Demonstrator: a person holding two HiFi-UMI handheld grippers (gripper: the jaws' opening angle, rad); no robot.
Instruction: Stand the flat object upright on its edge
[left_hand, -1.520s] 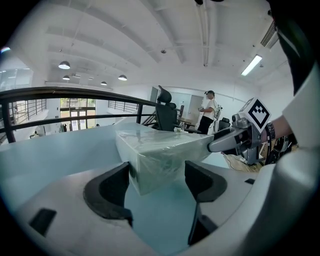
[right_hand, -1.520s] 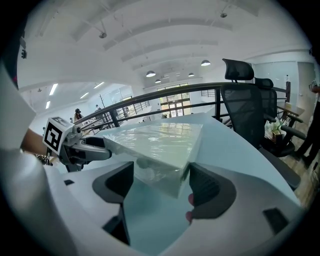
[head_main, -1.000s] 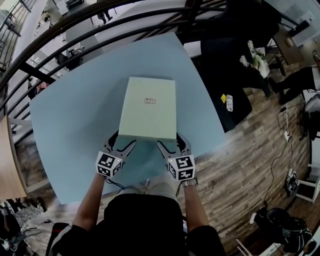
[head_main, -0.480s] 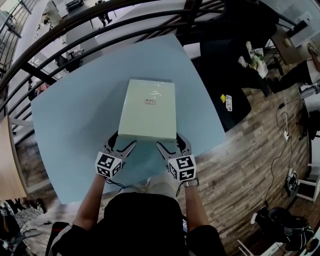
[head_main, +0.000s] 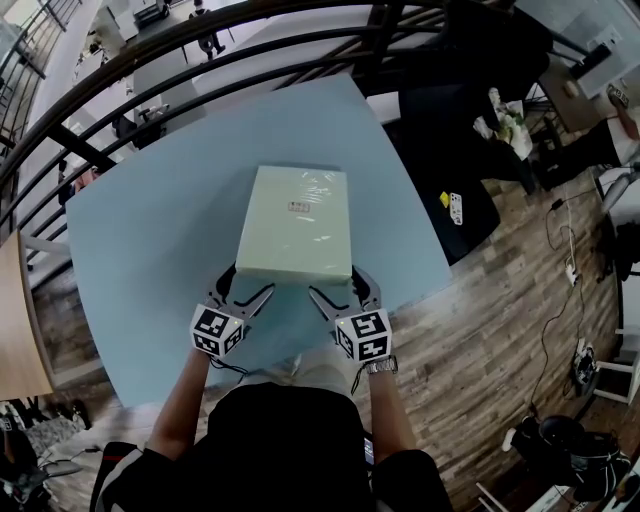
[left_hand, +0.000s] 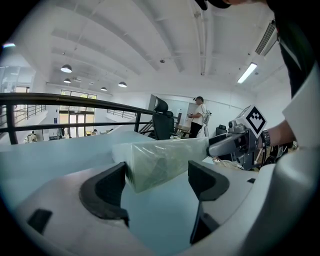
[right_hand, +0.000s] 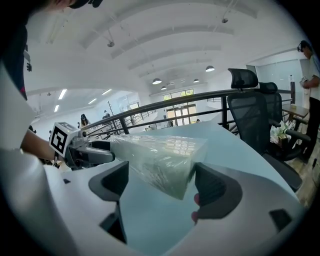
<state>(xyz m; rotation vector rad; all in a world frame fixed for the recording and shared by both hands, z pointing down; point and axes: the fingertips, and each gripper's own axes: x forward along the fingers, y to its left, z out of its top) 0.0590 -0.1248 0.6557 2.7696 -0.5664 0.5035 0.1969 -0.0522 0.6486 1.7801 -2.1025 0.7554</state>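
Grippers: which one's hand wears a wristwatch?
Right gripper: a watch on the wrist behind it; the wrist behind the left gripper is bare. Both have just been opening, a corner of the box between each one's jaws.

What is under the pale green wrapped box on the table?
The box lies on the light blue table, and bare tabletop shows all around it. The area directly beneath the box is covered, so anything there cannot be seen.
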